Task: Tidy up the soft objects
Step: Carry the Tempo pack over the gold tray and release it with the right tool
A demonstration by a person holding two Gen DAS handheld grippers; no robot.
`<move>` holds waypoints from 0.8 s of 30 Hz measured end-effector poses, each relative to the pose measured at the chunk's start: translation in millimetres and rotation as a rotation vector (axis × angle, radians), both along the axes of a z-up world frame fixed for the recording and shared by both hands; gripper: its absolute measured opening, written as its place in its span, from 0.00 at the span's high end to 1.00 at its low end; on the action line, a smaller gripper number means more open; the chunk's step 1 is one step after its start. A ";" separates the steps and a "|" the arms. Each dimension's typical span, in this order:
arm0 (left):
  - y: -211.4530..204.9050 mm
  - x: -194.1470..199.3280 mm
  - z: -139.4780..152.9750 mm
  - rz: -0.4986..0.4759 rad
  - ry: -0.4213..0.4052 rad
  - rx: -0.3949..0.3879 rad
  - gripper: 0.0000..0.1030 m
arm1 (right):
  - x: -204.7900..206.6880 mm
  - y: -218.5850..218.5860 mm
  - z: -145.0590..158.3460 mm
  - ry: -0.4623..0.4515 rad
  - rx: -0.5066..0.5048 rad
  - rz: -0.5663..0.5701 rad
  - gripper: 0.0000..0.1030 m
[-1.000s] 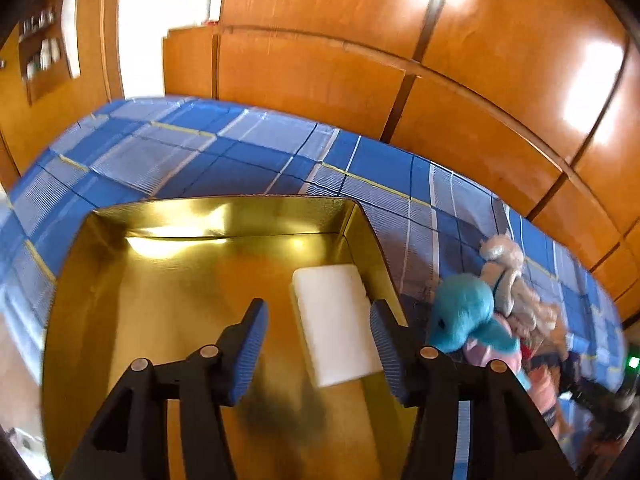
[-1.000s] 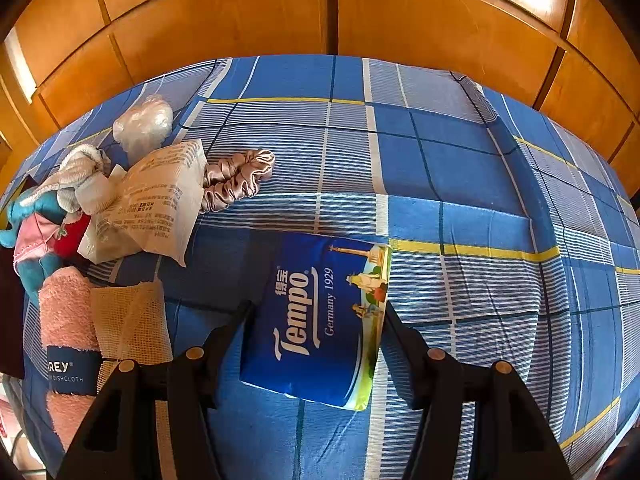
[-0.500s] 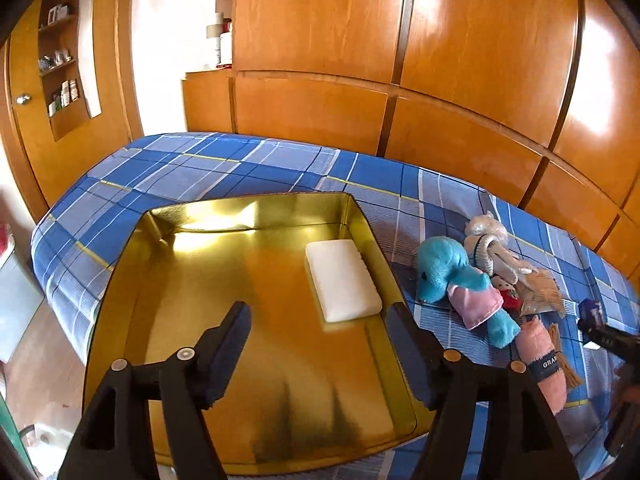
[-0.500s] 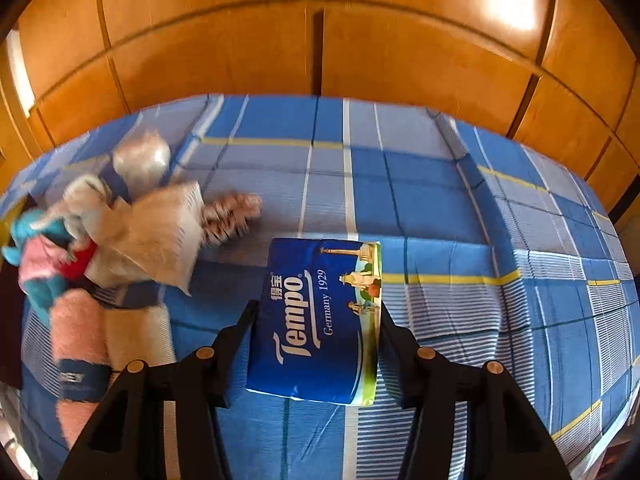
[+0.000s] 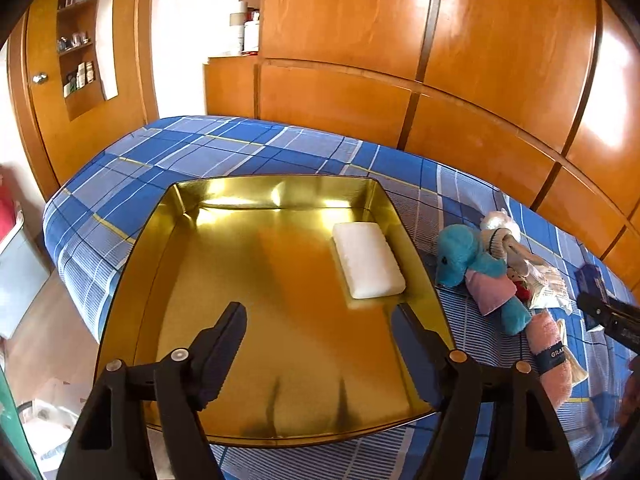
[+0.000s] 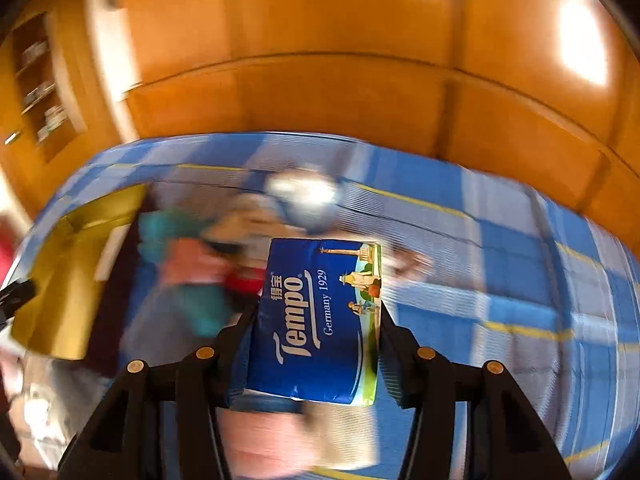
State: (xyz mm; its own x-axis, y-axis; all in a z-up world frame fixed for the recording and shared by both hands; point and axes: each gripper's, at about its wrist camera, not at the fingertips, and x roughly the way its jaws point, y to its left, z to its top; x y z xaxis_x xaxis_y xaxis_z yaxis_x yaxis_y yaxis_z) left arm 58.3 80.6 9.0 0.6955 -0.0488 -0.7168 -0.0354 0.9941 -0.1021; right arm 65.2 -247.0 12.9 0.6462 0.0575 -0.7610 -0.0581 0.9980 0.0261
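On the blue checked bed (image 5: 280, 152) sits a shiny gold tray (image 5: 168, 216); a white sponge (image 5: 367, 265) lies inside it, at about two o'clock from the tray's middle; the left gripper (image 5: 320, 344) hangs over the tray with its jaws wide apart, holding nothing; at three o'clock, just past the tray, a blue toy (image 5: 468, 256) and a pink towel (image 5: 554, 360) lie in a pile; the right gripper (image 6: 316, 344) squeezes a blue tissue pack (image 6: 316, 320) between its jaws, up off the bed; the view behind it is blurry.
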 end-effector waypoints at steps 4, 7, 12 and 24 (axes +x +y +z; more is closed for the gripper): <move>7.3 -1.7 -1.0 0.016 0.002 -0.010 0.26 | 8.6 64.9 8.8 -0.005 -0.016 0.188 0.48; 15.5 -2.4 -2.6 0.034 0.005 -0.020 0.26 | 11.1 109.6 12.7 0.000 -0.020 0.304 0.48; 34.2 -4.1 -5.1 0.079 0.006 -0.041 0.25 | 16.6 176.3 15.0 0.025 -0.017 0.467 0.47; 100.1 -10.2 -11.4 0.242 0.015 -0.079 0.23 | 55.4 253.1 -44.2 0.205 -0.132 0.568 0.47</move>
